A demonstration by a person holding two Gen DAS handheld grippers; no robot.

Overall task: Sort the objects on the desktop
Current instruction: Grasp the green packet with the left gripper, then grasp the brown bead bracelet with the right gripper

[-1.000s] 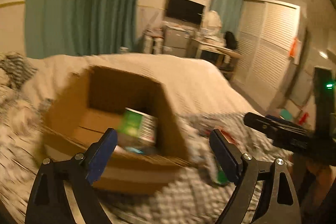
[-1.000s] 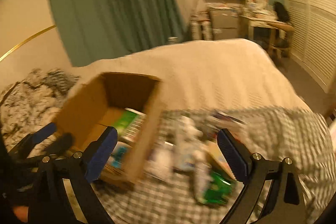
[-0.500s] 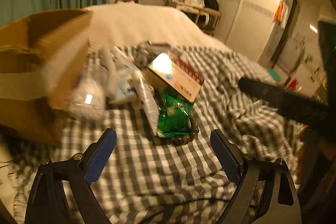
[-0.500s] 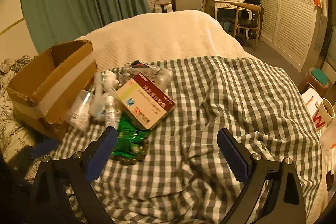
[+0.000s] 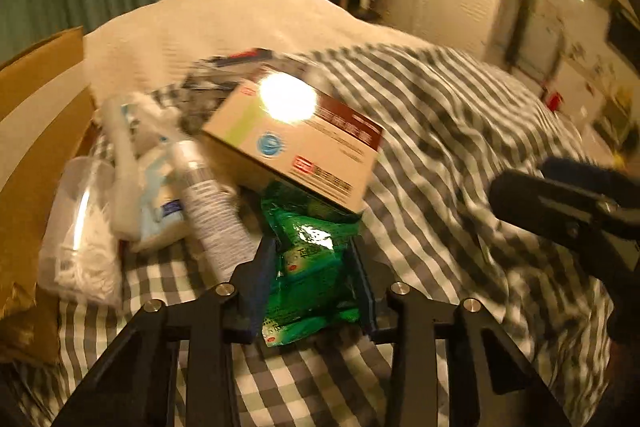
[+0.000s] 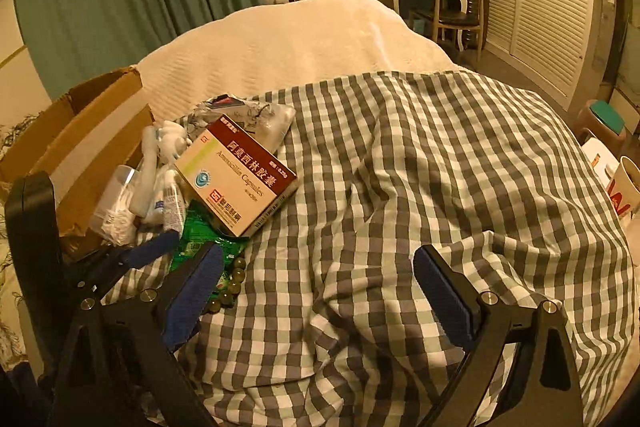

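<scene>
The left gripper (image 5: 312, 267) is closing its 2 blue pads around a green foil packet (image 5: 308, 267) that lies on the checked cloth (image 6: 400, 187); the pads sit at the packet's sides, and whether they press it yet is unclear. The packet's far end is tucked under a medicine box (image 6: 236, 173), beside a white bottle (image 5: 208, 203) and a clear tub of cotton swabs (image 5: 80, 227). A cardboard box (image 6: 80, 139) stands left of the pile. The right gripper (image 6: 320, 291) hovers wide open over bare cloth, holding nothing.
</scene>
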